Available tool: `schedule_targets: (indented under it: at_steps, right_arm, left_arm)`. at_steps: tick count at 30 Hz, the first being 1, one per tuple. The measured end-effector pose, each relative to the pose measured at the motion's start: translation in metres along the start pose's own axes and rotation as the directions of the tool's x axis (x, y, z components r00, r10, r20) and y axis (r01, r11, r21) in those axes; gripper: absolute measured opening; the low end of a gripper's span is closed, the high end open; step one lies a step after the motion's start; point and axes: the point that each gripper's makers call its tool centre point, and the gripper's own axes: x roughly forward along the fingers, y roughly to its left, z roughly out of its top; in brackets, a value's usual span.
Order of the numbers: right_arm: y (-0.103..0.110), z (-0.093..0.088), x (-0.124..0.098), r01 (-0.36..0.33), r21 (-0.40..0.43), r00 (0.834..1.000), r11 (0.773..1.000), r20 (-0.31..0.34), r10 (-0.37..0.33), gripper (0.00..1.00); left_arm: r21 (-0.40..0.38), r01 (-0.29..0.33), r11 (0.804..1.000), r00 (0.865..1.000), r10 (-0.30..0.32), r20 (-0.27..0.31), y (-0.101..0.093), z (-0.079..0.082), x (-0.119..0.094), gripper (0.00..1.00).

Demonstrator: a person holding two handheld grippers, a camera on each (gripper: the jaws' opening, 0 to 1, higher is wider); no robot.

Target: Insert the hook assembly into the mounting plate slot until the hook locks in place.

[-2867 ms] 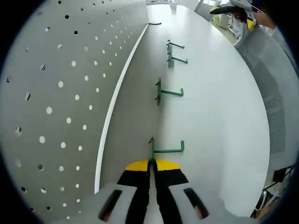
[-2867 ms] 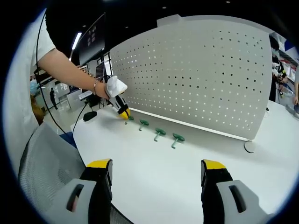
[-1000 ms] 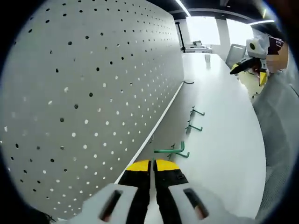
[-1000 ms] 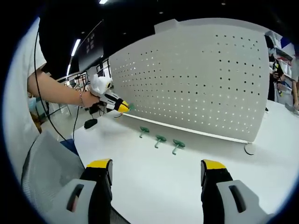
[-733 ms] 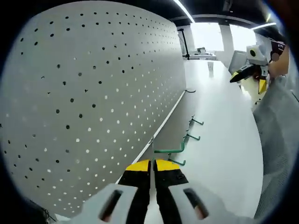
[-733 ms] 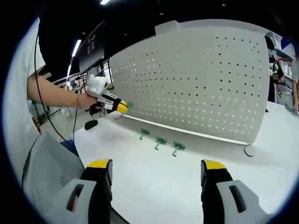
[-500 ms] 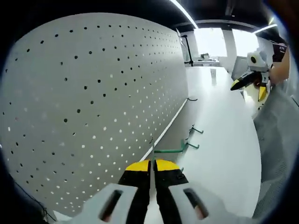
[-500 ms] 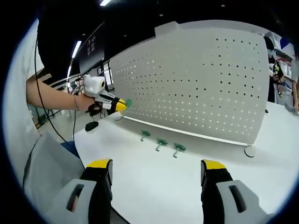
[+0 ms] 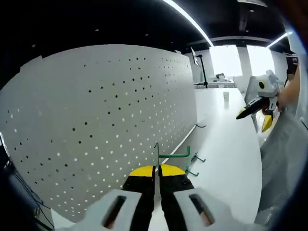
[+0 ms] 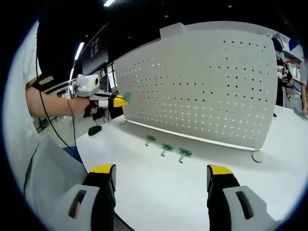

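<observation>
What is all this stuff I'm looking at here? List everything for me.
Pegboard: one, white with rows of small holes, standing upright on the table.
Table: one, white.
Held hook: one, green, clamped in the left gripper's jaws, raised in front of the pegboard.
Loose hooks: three, green, lying in a row on the table by the pegboard's foot.
Left gripper: yellow-tipped, shut on the held hook.
Right gripper: yellow-tipped, jaws apart, above the table.

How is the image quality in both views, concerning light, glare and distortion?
Left gripper view: the pegboard bulges from fisheye bending, bright windows behind the table are washed out, and the green hook stays sharp. Right gripper view: even lighting, dark ceiling, and the board's straight edges appear curved.
</observation>
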Motion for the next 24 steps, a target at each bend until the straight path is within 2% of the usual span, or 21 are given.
schedule_targets:
  at_steps: [3,7,9,12,17,18,24]
  right_arm:
    - [0.000,0.000,0.000,-0.002,0.002,1.000,1.000,0.001,0.002,0.74]
    - [0.000,0.001,0.000,-0.003,0.003,1.000,1.000,0.006,0.003,0.74]
    - [0.001,0.001,0.000,-0.004,0.003,1.000,1.000,0.008,0.004,0.74]
    - [0.000,0.000,0.000,-0.004,0.006,1.000,1.000,0.008,0.004,0.74]
    - [0.001,0.001,0.000,-0.004,0.009,1.000,1.000,0.007,0.004,0.74]
    - [0.000,0.001,0.000,-0.003,0.006,1.000,1.000,0.008,0.003,0.74]
    - [0.001,0.001,0.000,-0.005,0.006,1.000,1.000,0.007,0.005,0.74]
  left_arm:
    - [-0.019,-0.014,1.000,0.999,0.015,0.046,-0.006,0.015,-0.004,0.02]
    - [-0.031,-0.022,0.999,0.996,0.025,0.084,-0.012,0.025,-0.007,0.02]
    - [-0.070,-0.017,0.997,0.993,0.025,0.116,-0.017,0.034,-0.010,0.02]
    - [-0.056,-0.023,0.998,0.992,0.030,0.126,-0.025,0.041,-0.014,0.02]
    - [-0.066,-0.035,0.997,0.983,0.047,0.177,-0.031,0.058,-0.021,0.02]
    - [-0.097,-0.028,0.995,0.979,0.047,0.197,-0.032,0.062,-0.022,0.02]
    - [-0.084,-0.020,0.996,0.981,0.036,0.190,-0.036,0.061,-0.022,0.02]
